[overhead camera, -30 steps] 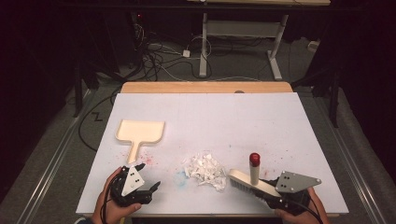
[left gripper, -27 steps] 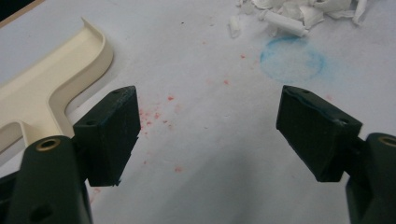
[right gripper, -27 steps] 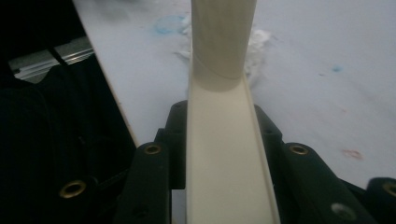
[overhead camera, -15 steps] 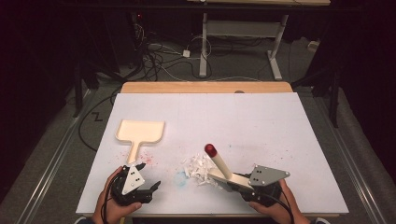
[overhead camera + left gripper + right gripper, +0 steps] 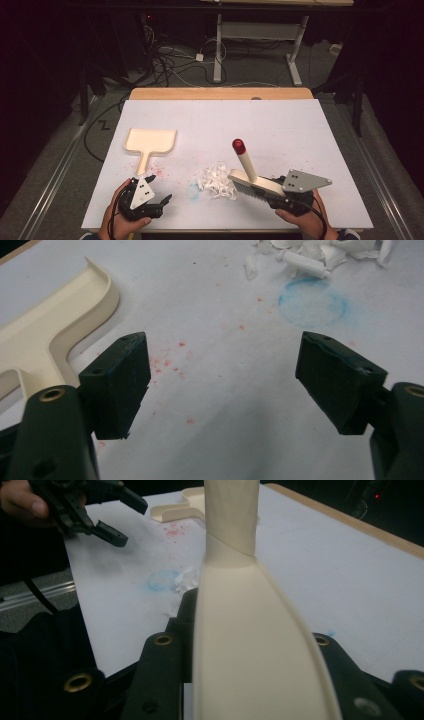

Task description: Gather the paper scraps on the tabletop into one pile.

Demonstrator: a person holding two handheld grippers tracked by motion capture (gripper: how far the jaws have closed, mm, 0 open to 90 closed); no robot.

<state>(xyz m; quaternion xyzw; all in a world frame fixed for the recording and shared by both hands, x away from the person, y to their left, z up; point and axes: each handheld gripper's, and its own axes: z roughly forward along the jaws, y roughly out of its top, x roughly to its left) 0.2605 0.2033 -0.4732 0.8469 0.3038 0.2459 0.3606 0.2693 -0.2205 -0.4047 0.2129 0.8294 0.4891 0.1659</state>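
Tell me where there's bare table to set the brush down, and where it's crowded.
The far half of the table, beyond the dustpan and the brush, is bare, as is the right edge past the right gripper. The near middle is crowded: the paper scraps lie between the left gripper and the brush.

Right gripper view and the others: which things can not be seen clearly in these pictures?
- Right gripper view: the brush covers the paper scraps and the jaws' inner faces; its top is cut off by the upper edge.
- Left gripper view: the dustpan is cut off by the left edge; the paper scraps by the top.
- High view: the brush bristles are too small to tell whether they touch the scraps; the left tool is dark and small.
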